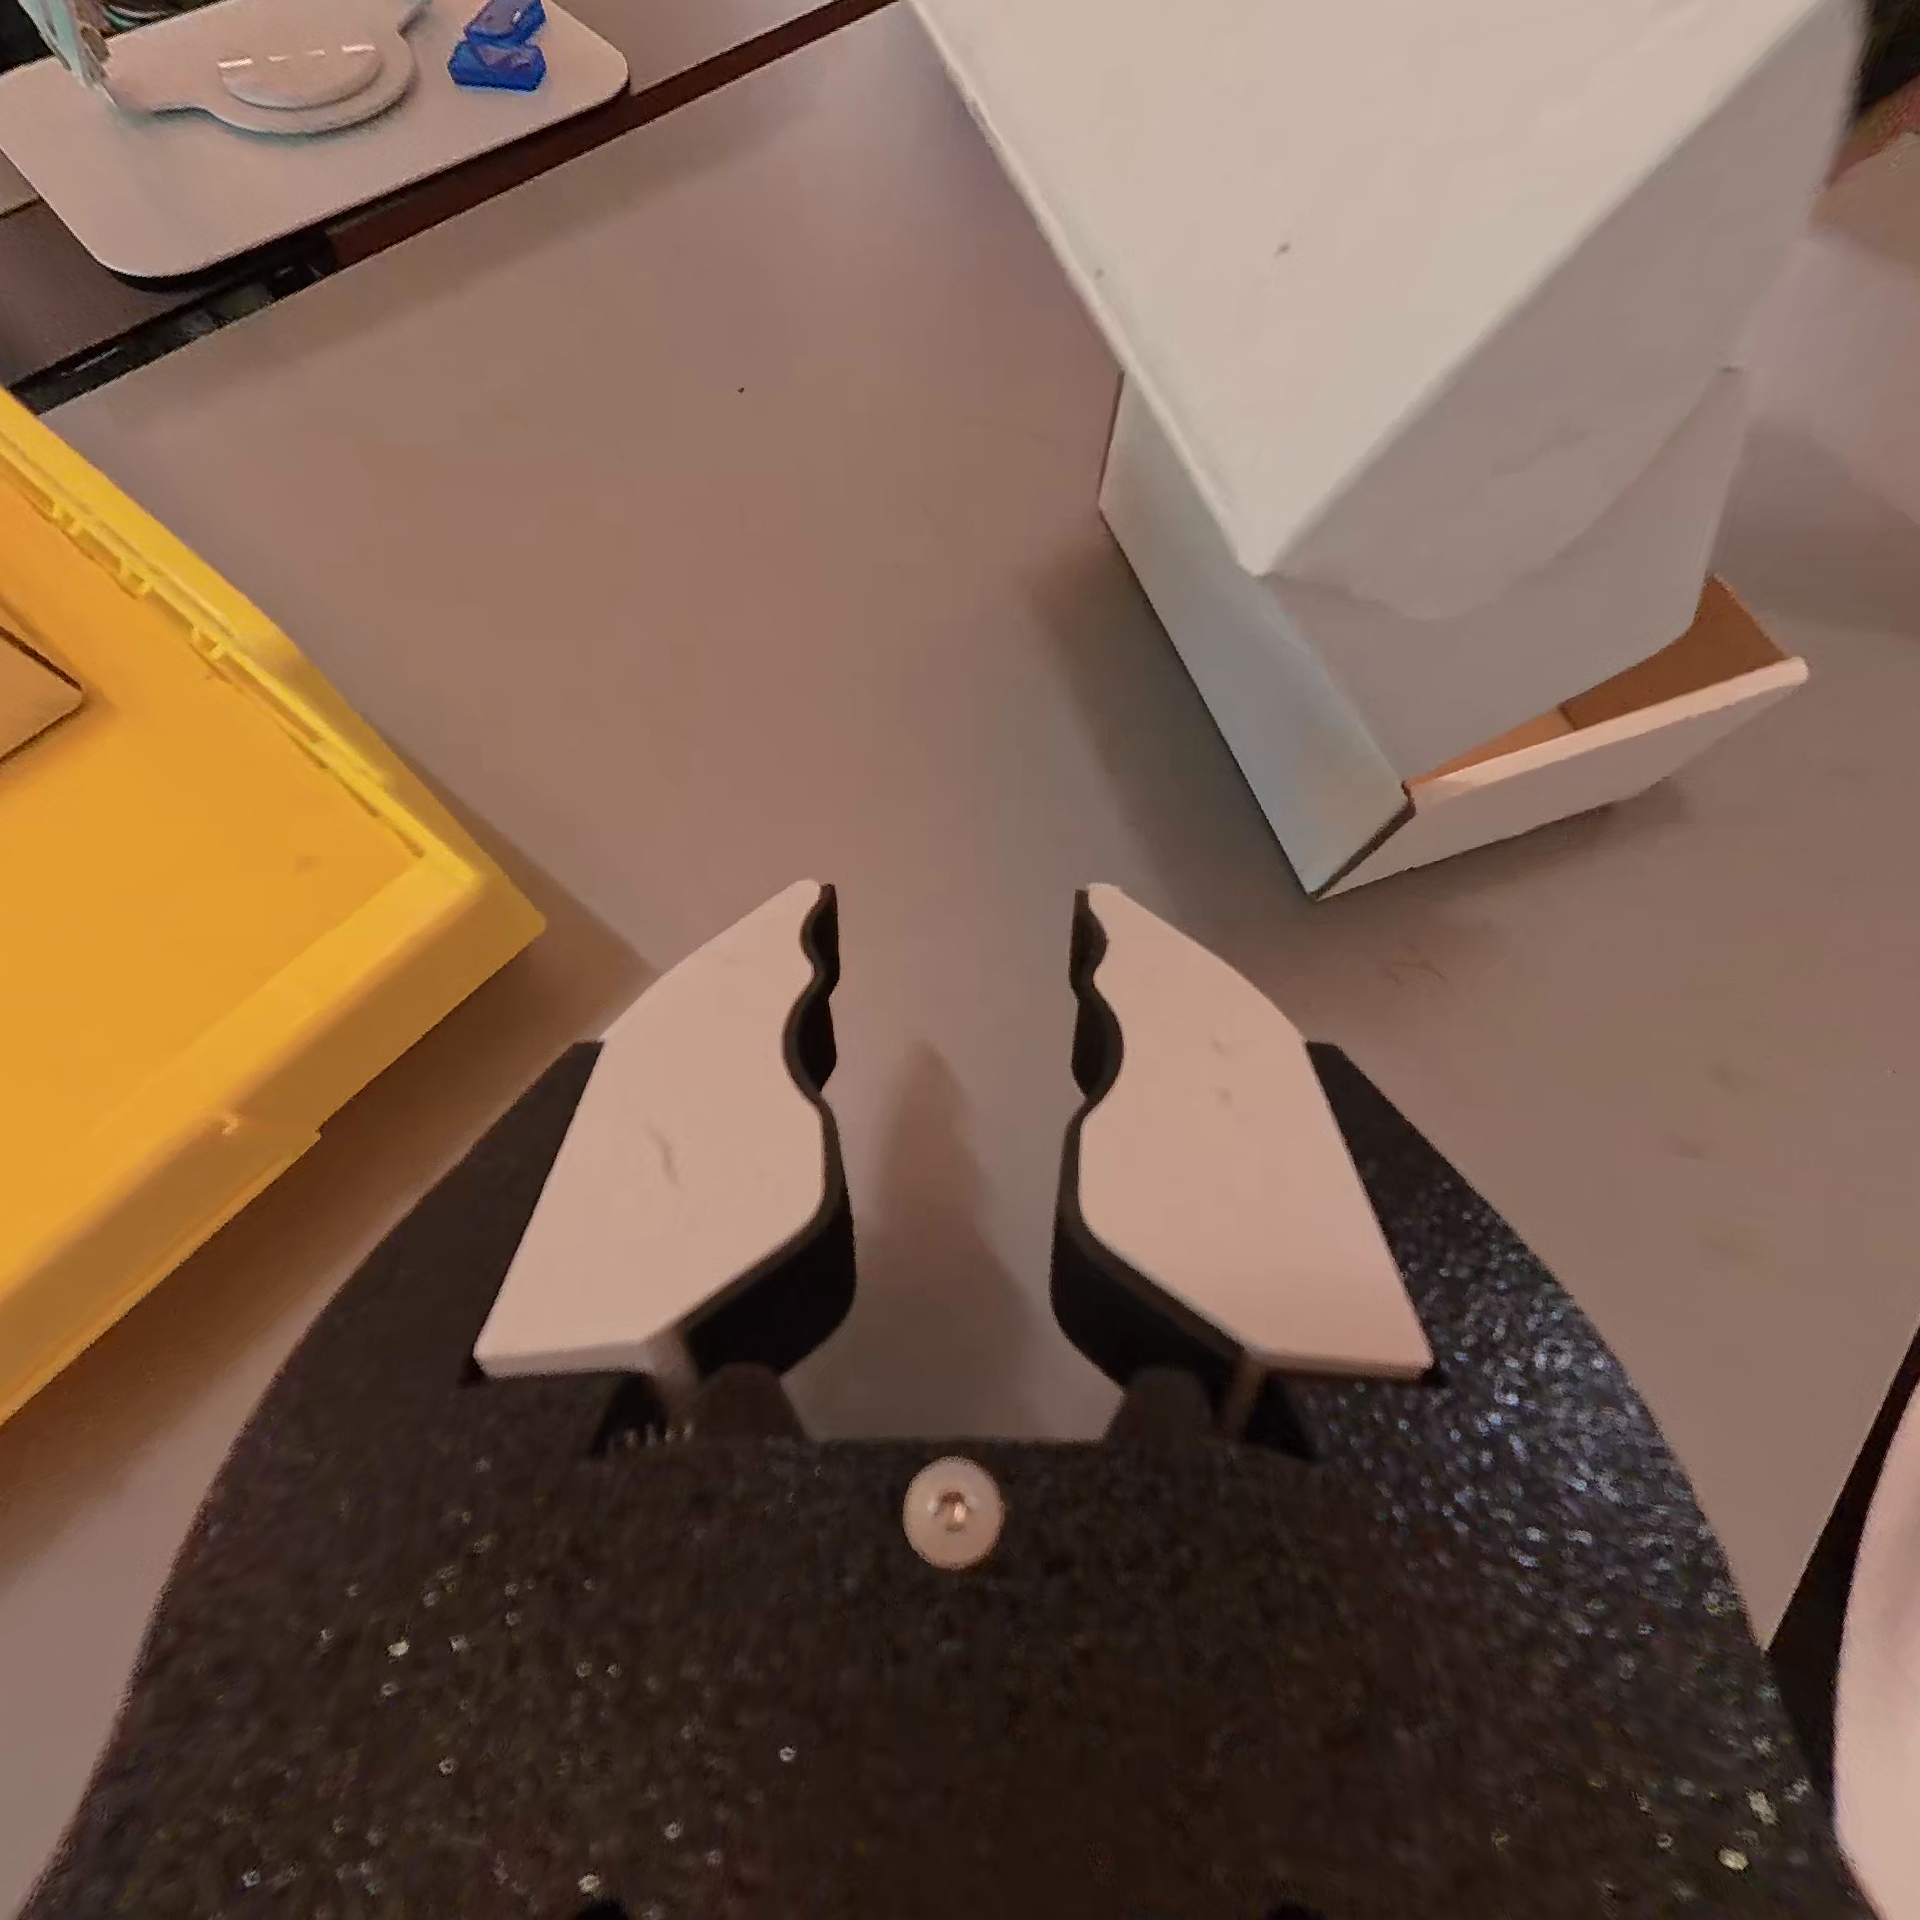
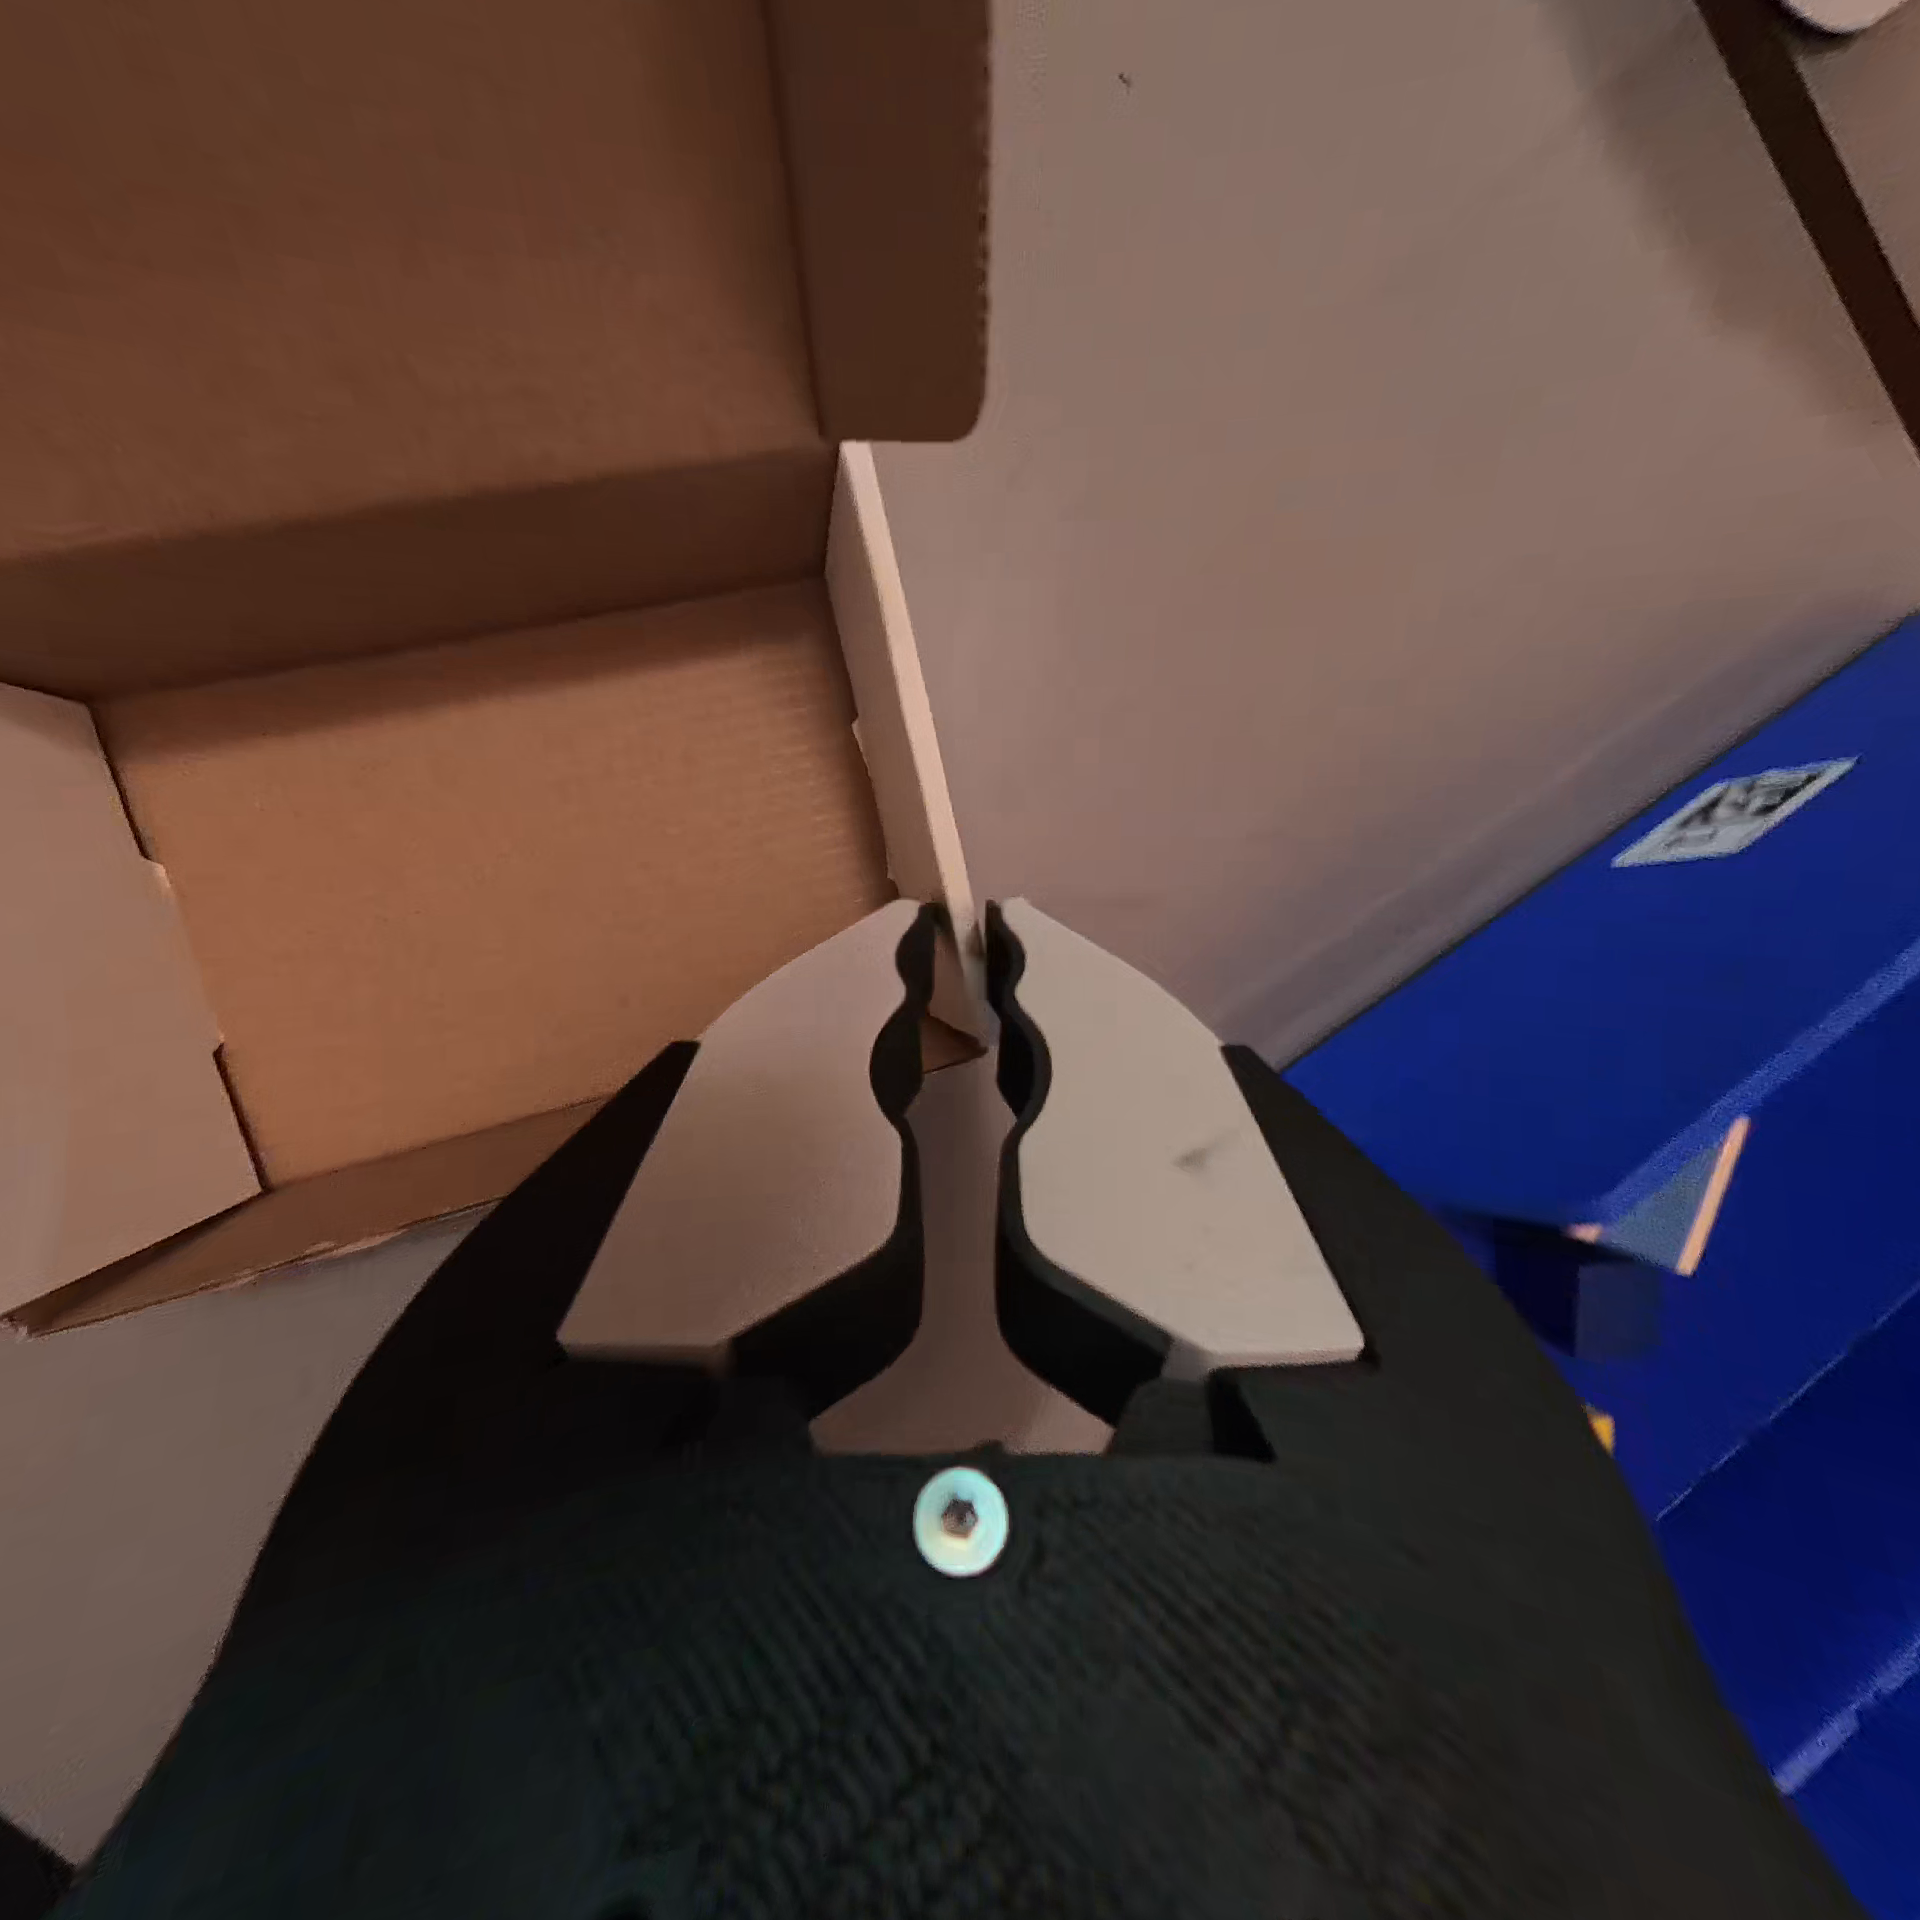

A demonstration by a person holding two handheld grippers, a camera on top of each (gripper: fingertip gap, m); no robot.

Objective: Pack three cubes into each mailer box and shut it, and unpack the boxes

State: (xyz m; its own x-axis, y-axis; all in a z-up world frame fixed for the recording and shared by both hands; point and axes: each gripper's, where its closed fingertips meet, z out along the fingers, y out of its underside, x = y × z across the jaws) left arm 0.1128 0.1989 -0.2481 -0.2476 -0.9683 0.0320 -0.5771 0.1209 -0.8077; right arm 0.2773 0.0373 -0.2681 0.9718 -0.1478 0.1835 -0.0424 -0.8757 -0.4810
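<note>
No cubes are in view. In the right wrist view a white mailer box [image 2: 499, 883] lies open, with a brown, empty inside and its lid [image 2: 416, 260] raised behind. My right gripper [image 2: 961, 925] is shut on the near end of the box's thin white right side wall [image 2: 894, 675]. In the left wrist view the same box [image 1: 1247, 644] stands at the upper right with its white lid [image 1: 1403, 260] up. My left gripper [image 1: 954, 914] is open and empty over bare table, left of the box and apart from it.
A yellow bin [image 1: 208, 883] sits close to the left of my left gripper. A blue bin [image 2: 1662, 1091] with a square sticker sits to the right of my right gripper. A second table [image 1: 312, 156] with small blue items stands beyond the grey table's far edge. Left tips to right tips: about 25 centimeters.
</note>
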